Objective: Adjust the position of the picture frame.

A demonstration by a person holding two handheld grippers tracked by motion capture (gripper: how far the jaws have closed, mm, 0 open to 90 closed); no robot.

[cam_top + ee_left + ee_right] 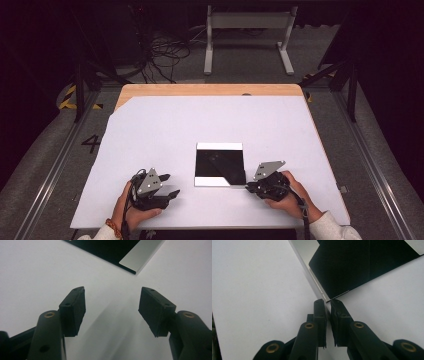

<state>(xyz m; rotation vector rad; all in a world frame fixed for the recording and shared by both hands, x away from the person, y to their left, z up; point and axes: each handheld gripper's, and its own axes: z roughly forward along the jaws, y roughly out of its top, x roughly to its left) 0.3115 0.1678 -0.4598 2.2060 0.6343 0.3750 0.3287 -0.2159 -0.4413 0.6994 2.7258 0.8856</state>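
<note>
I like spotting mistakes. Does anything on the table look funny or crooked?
One thing: the black square sheet has its near right corner folded over, so a slanted flap crosses it. The right tool is pinching that corner. Nothing looks spilled or broken.

Bright white tabletop (165, 130), dark surroundings (perhaps overhead light); close views soft.

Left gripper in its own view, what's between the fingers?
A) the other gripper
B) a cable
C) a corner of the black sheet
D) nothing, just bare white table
D: in the left gripper view the left gripper has its fingers spread wide over the bare white table, and the black sheet lies farther ahead, clear of them.
</note>
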